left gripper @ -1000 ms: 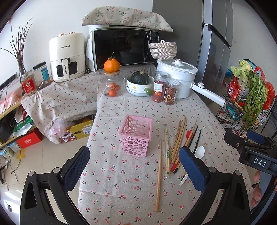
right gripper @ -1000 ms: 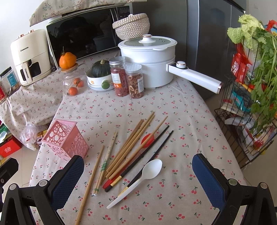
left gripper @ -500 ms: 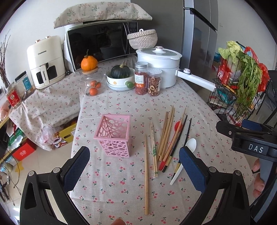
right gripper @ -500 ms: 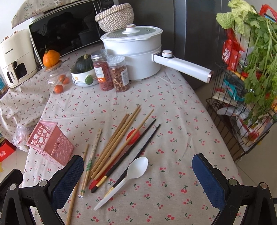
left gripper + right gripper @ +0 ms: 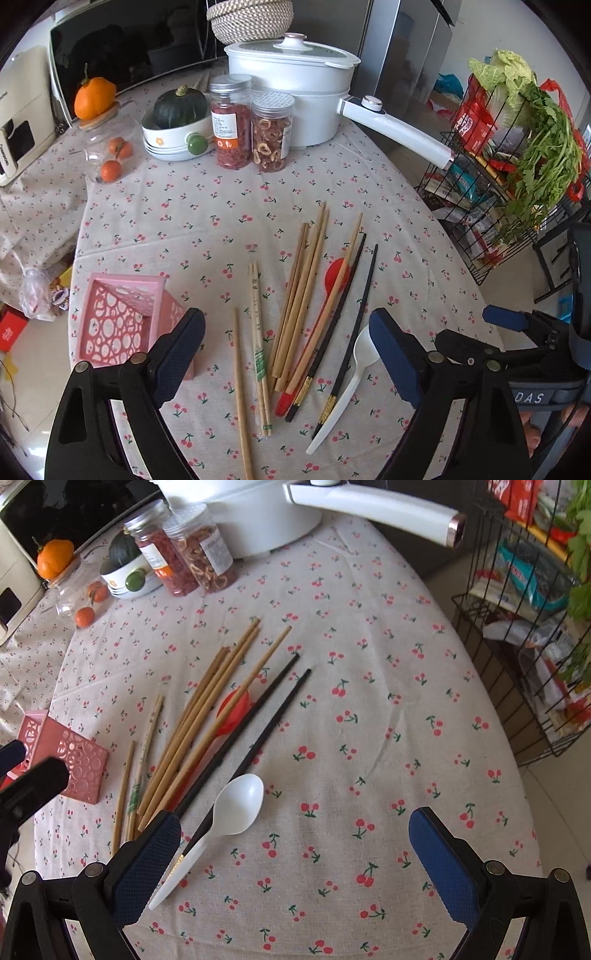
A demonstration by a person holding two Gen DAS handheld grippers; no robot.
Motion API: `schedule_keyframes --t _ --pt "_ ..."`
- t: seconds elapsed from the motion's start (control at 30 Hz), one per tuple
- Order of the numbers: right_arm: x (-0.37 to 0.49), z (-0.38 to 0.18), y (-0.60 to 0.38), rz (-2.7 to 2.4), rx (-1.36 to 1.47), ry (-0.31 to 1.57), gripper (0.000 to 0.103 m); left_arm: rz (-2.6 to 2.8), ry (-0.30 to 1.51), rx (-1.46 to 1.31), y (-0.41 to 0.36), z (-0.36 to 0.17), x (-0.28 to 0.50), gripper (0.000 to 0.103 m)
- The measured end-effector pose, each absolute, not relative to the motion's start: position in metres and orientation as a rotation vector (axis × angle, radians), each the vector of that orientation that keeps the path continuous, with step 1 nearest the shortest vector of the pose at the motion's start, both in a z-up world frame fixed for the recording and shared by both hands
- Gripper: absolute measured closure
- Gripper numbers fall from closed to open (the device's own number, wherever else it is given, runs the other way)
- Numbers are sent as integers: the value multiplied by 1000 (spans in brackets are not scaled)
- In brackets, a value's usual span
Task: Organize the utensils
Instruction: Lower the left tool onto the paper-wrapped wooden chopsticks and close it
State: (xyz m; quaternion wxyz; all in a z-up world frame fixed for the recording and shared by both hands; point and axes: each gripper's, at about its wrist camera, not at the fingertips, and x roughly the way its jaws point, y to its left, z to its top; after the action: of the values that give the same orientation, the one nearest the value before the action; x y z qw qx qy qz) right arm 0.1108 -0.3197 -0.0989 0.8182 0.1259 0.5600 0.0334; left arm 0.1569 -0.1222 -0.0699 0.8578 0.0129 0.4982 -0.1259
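Several wooden chopsticks (image 5: 299,295), two black chopsticks (image 5: 351,314), a red spoon (image 5: 338,273) and a white plastic spoon (image 5: 347,387) lie on the cherry-print tablecloth. A pink perforated basket (image 5: 118,321) stands to their left. My left gripper (image 5: 288,354) is open and empty, low over the chopsticks. My right gripper (image 5: 295,856) is open and empty; its left finger (image 5: 147,864) is beside the white spoon (image 5: 229,812). The chopsticks (image 5: 207,709) and the basket (image 5: 70,757) also show in the right wrist view.
At the back stand a white pot with a long handle (image 5: 395,129), two jars (image 5: 251,125), a bowl with a squash (image 5: 177,125) and a glass jar with oranges (image 5: 107,151). A wire rack with greens (image 5: 517,166) stands right of the table edge.
Both grippers have moved forward and down toward the utensils. Both stay open. The utensils have not moved.
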Motion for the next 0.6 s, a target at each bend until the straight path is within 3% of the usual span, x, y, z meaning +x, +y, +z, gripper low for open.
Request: schedule_keyframes --t 0.13,0.3,0.53,0.6 --pt "118 -109 -339 61 390 1216 12 -217 1107 24 -133 -99 201 36" --pt "131 -111 -349 47 388 1215 13 -142 1210 30 -126 -141 237 65" --pt "142 -121 -352 50 384 1243 13 -95 1268 65 -121 -174 256 76" --pt "144 -123 -349 66 389 1252 13 -105 1267 81 -124 -174 257 85"
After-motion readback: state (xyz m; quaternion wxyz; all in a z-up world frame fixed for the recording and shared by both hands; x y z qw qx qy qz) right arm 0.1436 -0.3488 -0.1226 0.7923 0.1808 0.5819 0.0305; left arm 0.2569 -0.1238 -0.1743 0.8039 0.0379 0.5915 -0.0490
